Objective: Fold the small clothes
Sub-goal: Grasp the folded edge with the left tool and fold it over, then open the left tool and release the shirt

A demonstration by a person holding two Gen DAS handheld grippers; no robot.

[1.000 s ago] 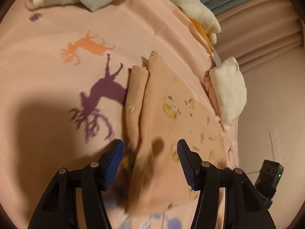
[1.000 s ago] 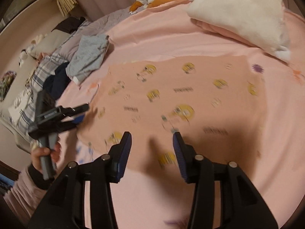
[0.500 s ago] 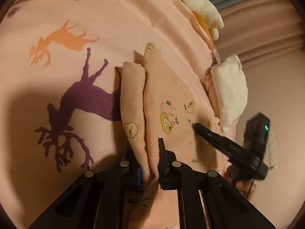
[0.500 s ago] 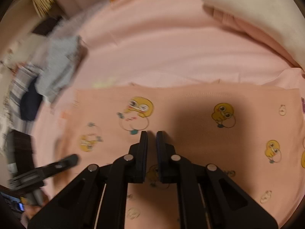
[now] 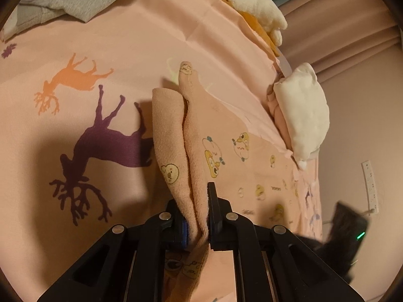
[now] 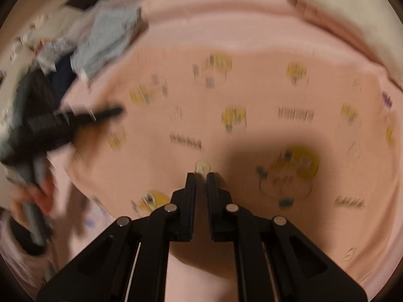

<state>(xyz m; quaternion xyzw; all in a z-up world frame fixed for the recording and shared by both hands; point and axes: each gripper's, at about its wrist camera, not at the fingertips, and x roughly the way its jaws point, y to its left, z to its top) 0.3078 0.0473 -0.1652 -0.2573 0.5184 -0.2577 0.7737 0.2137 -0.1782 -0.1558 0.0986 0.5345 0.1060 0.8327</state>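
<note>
Fabric fills your left wrist view: the peach garment [image 5: 221, 151] lies on the pink bedsheet [image 5: 126, 50] just right of the purple deer print [image 5: 100, 146], its gathered edge running lengthwise away from you towards the folded white cloth [image 5: 302, 115]. Your left gripper [image 5: 197, 216] is clamped on a bunched fold of that edge, angled down at the bed; the cloth hides most of the left pad, and the garment's near end is cut off behind the fingers. Your right gripper [image 5: 345, 229] shows only as a dark blur at the lower right. In your right wrist view, heavily smeared, the garment [image 6: 252, 125] spreads wide across the frame, its prints unreadable. Your right gripper [image 6: 201, 181] points steeply down with its fingers drawn together on the near hem. At the far left, your hand [image 6: 37, 196] carries the left gripper [image 6: 110, 112], blurred.
</note>
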